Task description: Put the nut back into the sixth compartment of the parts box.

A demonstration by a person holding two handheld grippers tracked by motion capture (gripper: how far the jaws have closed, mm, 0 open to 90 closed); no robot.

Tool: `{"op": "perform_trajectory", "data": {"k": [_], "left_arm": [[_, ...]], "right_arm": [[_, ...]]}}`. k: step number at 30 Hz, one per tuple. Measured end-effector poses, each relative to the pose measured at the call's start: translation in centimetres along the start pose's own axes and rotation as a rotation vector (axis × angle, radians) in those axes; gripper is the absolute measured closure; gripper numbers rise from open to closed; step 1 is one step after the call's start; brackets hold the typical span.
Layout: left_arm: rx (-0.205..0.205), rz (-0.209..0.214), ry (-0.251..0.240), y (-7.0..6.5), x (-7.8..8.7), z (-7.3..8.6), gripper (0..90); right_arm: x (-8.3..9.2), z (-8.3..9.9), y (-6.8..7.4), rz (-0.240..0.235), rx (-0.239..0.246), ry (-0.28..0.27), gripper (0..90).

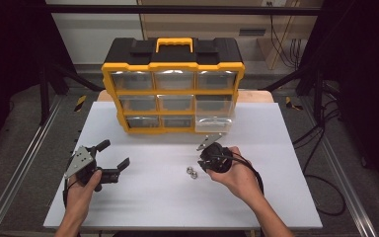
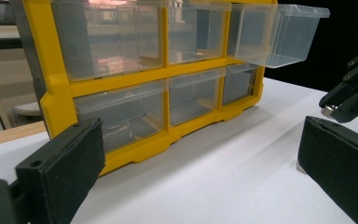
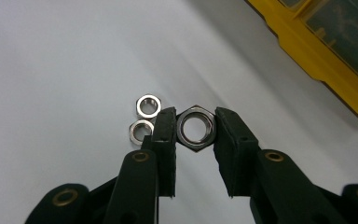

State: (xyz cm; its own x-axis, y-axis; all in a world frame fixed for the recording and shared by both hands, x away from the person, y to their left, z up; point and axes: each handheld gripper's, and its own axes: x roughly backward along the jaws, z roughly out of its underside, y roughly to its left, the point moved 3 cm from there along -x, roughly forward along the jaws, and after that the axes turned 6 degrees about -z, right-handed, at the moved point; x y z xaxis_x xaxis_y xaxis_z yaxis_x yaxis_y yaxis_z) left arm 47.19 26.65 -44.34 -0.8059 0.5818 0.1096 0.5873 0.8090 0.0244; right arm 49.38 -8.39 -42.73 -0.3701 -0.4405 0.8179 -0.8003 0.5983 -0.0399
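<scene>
My right gripper jaws pinch a steel nut at frame centre, lifting it for the pulled-out drawer; my left gripper jaws wait wide open, empty.

The drawer cabinet stands at the table's far edge, its lower-right drawer (pulled out) projecting nearward. Two small nuts lie near of it, just left of the right gripper, which holds a larger nut; the left gripper sits far left.

Left gripper: black body; two broad black padded jaws; grey three-cornered plate on top, with small holes. Right gripper: black jaws, ribbed pads, brass-coloured rivets at the pivots; black cable looping from its body. Forearms bare; no sleeves visible.
</scene>
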Motion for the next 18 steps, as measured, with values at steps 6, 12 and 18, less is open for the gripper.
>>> {"op": "perform_trajectory", "data": {"k": [6,12,18], "left_arm": [[-0.003,0.004,0.003,-0.1,-0.1,0.0,0.7],[0.001,-0.002,0.003,0.0,-0.1,0.1,0.6],[0.002,0.003,0.004,0.0,-0.2,0.1,0.6]], "right_arm": [[0.6,0.1,-0.1,0.008,-0.003,-0.024,70.1],[1.1,0.3,-0.5,0.015,-0.007,-0.041,70.1],[1.5,0.5,-0.7,0.012,-0.013,-0.050,70.1]]}}
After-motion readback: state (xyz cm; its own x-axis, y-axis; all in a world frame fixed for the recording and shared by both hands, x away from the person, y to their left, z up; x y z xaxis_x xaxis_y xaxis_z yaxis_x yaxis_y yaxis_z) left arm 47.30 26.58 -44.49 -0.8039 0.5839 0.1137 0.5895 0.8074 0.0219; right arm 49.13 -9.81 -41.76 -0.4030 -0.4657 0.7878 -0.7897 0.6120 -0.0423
